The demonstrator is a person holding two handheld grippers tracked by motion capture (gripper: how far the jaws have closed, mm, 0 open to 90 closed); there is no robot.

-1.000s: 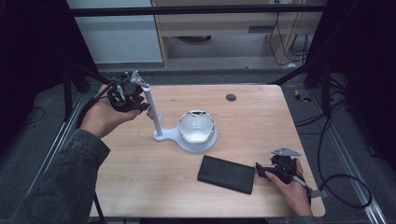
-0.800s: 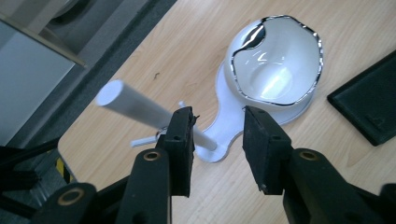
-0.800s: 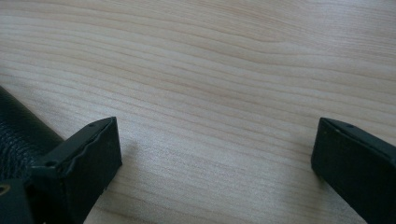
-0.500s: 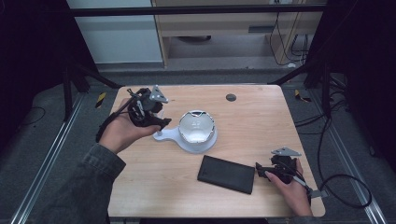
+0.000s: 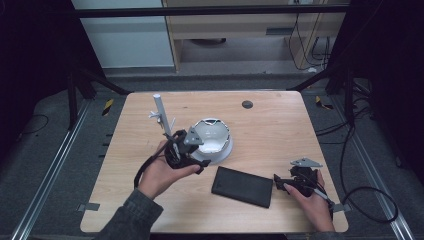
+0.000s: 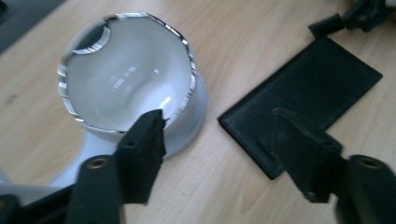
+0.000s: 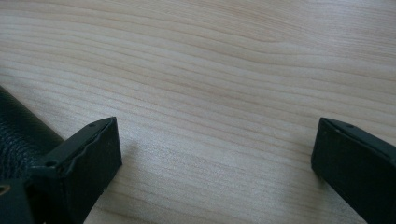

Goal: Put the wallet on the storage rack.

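Near the counter's (image 5: 280,125) middle, the left tool (image 6: 219,140), released and just widening, nears the fragile, slippery glass dome (image 6: 126,70); grip its white base (image 6: 194,116).

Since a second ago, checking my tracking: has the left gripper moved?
Yes. The left gripper has come from the table's far-left edge inward and toward the person, now beside the white stand, jaws just opening, nothing between them.

The worktop (image 5: 280,125) lies bare along its far edge and right side, giving my tongs free passage there. At centre, the white magnifier dome (image 5: 214,137) and its upright post (image 5: 161,112) block the way; toward the near edge, the black case (image 5: 243,186) lies between my left gripper (image 5: 192,150) and my right gripper (image 5: 278,183). The near left corner is open.
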